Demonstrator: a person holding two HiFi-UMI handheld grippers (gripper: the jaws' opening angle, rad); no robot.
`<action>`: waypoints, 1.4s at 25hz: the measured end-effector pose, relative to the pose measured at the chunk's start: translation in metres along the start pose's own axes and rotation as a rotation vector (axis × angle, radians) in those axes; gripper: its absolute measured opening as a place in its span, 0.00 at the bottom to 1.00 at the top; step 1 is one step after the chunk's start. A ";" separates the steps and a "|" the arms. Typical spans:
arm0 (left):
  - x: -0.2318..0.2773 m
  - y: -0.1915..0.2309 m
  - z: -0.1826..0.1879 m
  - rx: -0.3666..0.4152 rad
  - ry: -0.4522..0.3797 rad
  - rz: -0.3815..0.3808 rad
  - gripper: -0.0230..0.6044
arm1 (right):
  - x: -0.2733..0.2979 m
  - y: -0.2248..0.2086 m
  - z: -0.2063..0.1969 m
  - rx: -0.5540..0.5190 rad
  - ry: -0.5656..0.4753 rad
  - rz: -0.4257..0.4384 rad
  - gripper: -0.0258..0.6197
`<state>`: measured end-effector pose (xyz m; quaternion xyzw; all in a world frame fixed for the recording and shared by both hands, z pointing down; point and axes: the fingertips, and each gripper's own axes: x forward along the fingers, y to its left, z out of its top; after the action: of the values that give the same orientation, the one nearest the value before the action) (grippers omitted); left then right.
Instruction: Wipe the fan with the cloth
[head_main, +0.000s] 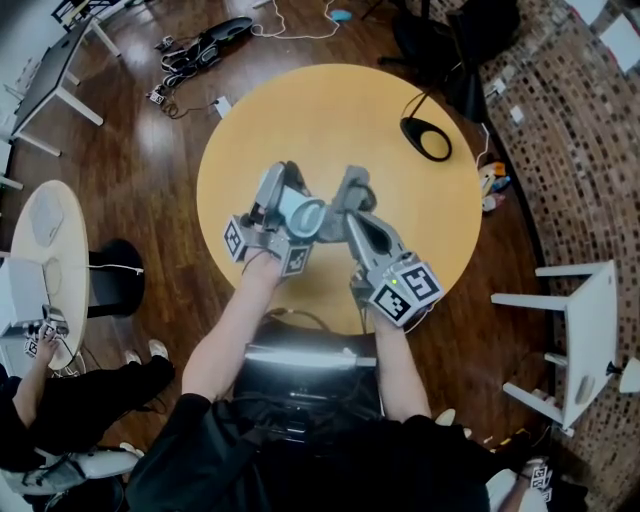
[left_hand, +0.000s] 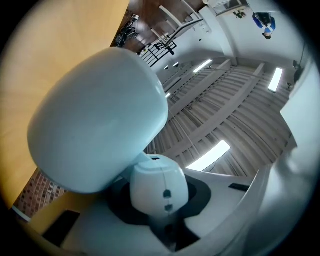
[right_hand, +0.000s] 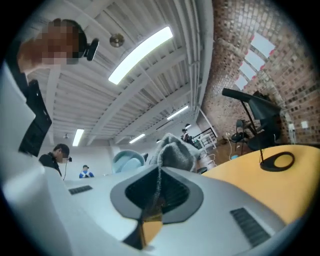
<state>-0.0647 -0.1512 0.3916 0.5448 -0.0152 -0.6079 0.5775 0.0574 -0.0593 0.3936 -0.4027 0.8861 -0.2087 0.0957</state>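
The left tongs (left_hand: 165, 215) are clamped shut on the neck of the pale blue handheld fan (left_hand: 100, 120), raised above the round yellow tabletop (head_main: 330, 120). Only the fan's smooth rounded shell shows. The right tongs (right_hand: 156, 195) are pinched shut on the grey cloth (right_hand: 174, 152), near the fan. In the head view the cloth cannot be made out.

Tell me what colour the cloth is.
Grey; the cloth shows best in the right gripper view.

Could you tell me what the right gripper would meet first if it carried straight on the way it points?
Probably the fan in the left gripper: it sits just beyond the cloth the right gripper holds, slightly left of the line; depth is unclear.
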 end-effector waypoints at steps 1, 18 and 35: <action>-0.001 -0.001 0.001 -0.003 -0.002 -0.003 0.15 | -0.004 0.001 0.004 0.012 -0.016 0.014 0.08; -0.011 -0.039 -0.136 0.139 0.756 -0.114 0.59 | -0.004 0.071 0.045 -0.313 0.196 0.436 0.08; -0.062 0.034 -0.139 0.310 0.910 0.210 0.70 | -0.001 0.047 -0.036 -0.330 0.656 0.393 0.08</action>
<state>0.0370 -0.0330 0.3969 0.8301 0.0936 -0.2371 0.4959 0.0140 -0.0207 0.4043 -0.1480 0.9512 -0.1587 -0.2193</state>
